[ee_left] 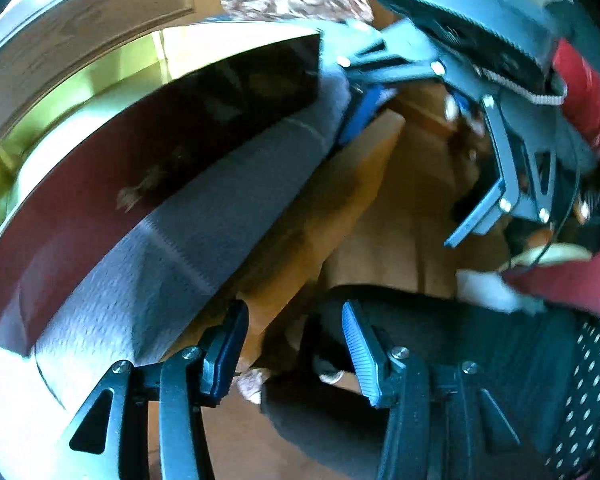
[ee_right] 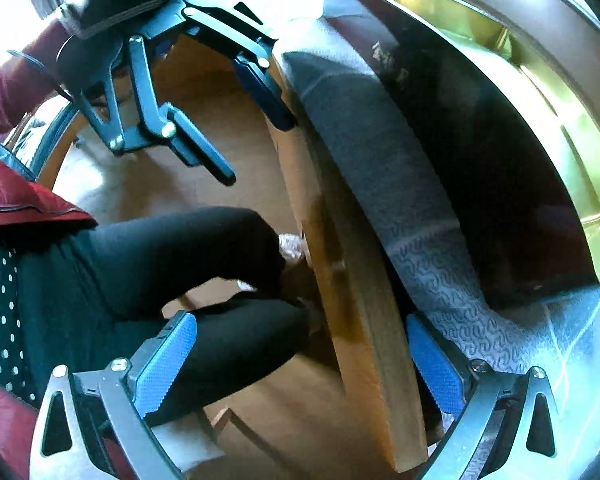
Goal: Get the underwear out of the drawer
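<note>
The drawer's wooden front panel point(ee_left: 340, 200) point(ee_right: 364, 340) runs between both grippers. Behind it lies grey knitted underwear point(ee_left: 220, 208) point(ee_right: 380, 160), its near end carrying a wavy pattern point(ee_right: 452, 288). My right gripper point(ee_right: 300, 364) is open and straddles the panel, with one blue pad inside against the grey fabric and the other outside. It appears again at the far end point(ee_left: 420, 160). My left gripper point(ee_left: 294, 356) is open at the panel's other end, seen from across point(ee_right: 236, 128), one finger beside the fabric. Neither holds anything.
A dark maroon item point(ee_left: 140, 140) point(ee_right: 480, 152) fills the drawer behind the grey fabric. A person's legs in black leggings point(ee_right: 180, 260) crouch close to the drawer front, with red sleeves point(ee_left: 588, 100) near the grippers. The floor point(ee_right: 228, 128) is wooden.
</note>
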Demonstrator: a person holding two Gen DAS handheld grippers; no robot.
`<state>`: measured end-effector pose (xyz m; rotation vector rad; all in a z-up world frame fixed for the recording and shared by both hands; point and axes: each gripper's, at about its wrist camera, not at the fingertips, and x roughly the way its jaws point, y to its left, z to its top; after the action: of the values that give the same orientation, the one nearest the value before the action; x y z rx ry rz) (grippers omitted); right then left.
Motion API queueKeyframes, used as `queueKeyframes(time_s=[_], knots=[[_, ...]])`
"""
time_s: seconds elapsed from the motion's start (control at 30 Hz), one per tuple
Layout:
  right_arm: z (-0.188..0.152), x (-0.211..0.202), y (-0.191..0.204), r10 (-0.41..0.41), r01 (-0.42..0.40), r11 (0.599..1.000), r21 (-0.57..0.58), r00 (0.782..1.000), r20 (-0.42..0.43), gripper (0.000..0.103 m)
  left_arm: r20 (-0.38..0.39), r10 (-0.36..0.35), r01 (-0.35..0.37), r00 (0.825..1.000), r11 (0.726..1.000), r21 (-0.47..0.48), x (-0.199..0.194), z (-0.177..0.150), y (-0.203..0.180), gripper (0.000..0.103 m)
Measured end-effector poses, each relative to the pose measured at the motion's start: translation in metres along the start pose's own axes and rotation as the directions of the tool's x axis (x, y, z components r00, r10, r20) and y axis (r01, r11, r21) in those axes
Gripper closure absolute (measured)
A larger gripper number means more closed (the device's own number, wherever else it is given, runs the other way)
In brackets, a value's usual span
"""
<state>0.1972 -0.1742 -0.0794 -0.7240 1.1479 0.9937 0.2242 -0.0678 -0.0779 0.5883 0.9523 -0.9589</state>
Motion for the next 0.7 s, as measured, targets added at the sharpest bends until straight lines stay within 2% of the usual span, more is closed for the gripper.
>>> queueKeyframes(time_s=[0.13, 0.27, 0.37, 0.43, 0.47, 0.57, 0.7], knots=[[0.001, 0.006, 0.007, -0.028, 0.025, 0.998, -0.053, 0.998, -0.050, 0.000, 0.055, 0.018, -0.021, 0.998, 0.998, 0.052, -0.012, 0.012, -0.012, 0.054], [0.008, 0.016, 0.012, -0.056, 0.050, 0.995, -0.089, 0.996, -0.068, 0.000, 0.013, 0.136, -0.137, 0.991, 0.990, 0.040, -0.002, 0.021, 0.013, 0.054], [0.009, 0.012, 0.012, -0.056, 0.051, 0.995, -0.085, 0.997, -0.047, 0.000, 0.010, 0.086, -0.086, 0.996, 0.996, 0.023, -0.003, 0.025, 0.027, 0.054], [0.008, 0.012, 0.011, -0.054, 0.053, 0.995, -0.082, 0.998, -0.020, 0.000, -0.031, 0.078, -0.078, 0.996, 0.997, 0.015, 0.008, 0.025, 0.040, 0.054], [0.008, 0.014, 0.012, -0.059, 0.058, 0.995, -0.084, 0.998, -0.014, 0.000, -0.057, 0.097, -0.095, 0.994, 0.995, 0.031, 0.016, 0.026, 0.043, 0.054], [0.010, 0.017, 0.014, -0.079, 0.078, 0.993, -0.088, 0.997, -0.010, 0.000, -0.061, 0.117, -0.110, 0.991, 0.988, 0.107, 0.021, 0.025, 0.036, 0.054], [0.013, 0.029, 0.022, -0.124, 0.118, 0.983, -0.142, 0.992, -0.033, 0.000, -0.074, 0.115, -0.102, 0.991, 0.983, 0.156, 0.024, 0.027, 0.032, 0.050]])
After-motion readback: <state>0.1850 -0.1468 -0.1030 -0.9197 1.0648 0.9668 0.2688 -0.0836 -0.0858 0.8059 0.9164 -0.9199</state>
